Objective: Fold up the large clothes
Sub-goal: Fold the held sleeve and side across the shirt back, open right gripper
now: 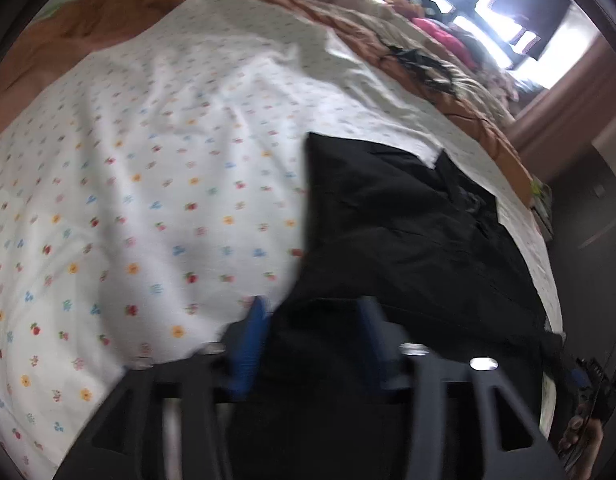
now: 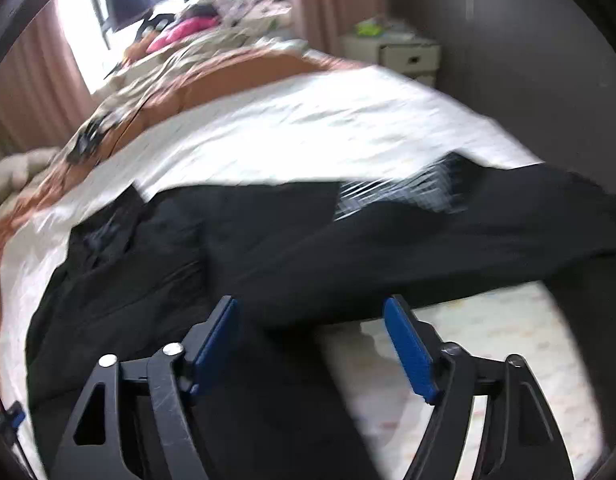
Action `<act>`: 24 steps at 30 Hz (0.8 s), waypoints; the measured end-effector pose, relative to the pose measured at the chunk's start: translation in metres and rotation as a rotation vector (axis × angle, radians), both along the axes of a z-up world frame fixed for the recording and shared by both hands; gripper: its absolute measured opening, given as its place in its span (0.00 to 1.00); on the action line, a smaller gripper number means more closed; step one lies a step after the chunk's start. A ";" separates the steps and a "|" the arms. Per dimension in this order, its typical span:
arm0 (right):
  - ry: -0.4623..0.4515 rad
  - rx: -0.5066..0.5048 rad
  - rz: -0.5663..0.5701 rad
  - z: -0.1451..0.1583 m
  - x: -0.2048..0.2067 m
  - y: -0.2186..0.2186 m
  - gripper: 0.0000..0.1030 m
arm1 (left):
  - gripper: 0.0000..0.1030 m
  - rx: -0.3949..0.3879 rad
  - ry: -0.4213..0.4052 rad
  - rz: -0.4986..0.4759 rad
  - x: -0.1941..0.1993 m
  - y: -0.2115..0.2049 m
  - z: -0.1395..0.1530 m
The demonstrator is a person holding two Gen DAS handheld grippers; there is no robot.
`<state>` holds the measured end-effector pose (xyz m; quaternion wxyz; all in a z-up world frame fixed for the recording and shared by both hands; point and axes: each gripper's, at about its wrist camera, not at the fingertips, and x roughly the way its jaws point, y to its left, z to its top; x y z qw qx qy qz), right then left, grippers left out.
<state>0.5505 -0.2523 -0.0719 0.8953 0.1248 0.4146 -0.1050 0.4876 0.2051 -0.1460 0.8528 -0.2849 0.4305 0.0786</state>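
nearest the left wrist camera, the left gripper (image 1: 312, 312) stands with its blue pads (image 1: 249, 344) apart, tilted down over the near edge of the black garment (image 1: 408, 232); dark cloth shows in the gap, but the pads do not press on it. in the right wrist view, the right gripper (image 2: 312, 308) has its jaws spread wide, its blue pads (image 2: 408, 350) clear of the fabric, with a fold of the black garment (image 2: 267, 240) passing beneath and between them, unheld. at the lower right edge of the left view, a hand (image 1: 580, 436) around the other tool shows, blurred.

the garment lies spread flat on a white sheet with small flower and cherry prints (image 1: 147, 184), towards the sheet's near side. a checked lining or patch (image 2: 392, 194) shows at one fold of it, too blurred to tell which.

beyond the sheet lies an orange-brown blanket (image 1: 107, 20), then a heap of mixed clothes with a pink piece (image 2: 183, 30). farther off stand pinkish curtains (image 2: 39, 80), a bright window (image 1: 488, 8) and a small white bedside cabinet (image 2: 404, 54).
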 end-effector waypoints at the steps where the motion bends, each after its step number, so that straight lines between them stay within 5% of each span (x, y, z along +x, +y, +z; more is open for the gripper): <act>1: -0.003 0.000 -0.015 0.002 -0.005 -0.012 0.73 | 0.73 0.013 -0.015 -0.008 -0.001 -0.004 0.003; 11: -0.048 0.069 -0.238 0.013 -0.062 -0.135 0.73 | 0.77 0.027 -0.035 -0.017 -0.003 -0.016 0.008; 24: -0.088 0.152 -0.358 -0.011 -0.060 -0.194 0.71 | 0.77 0.018 -0.014 0.013 -0.005 -0.013 0.003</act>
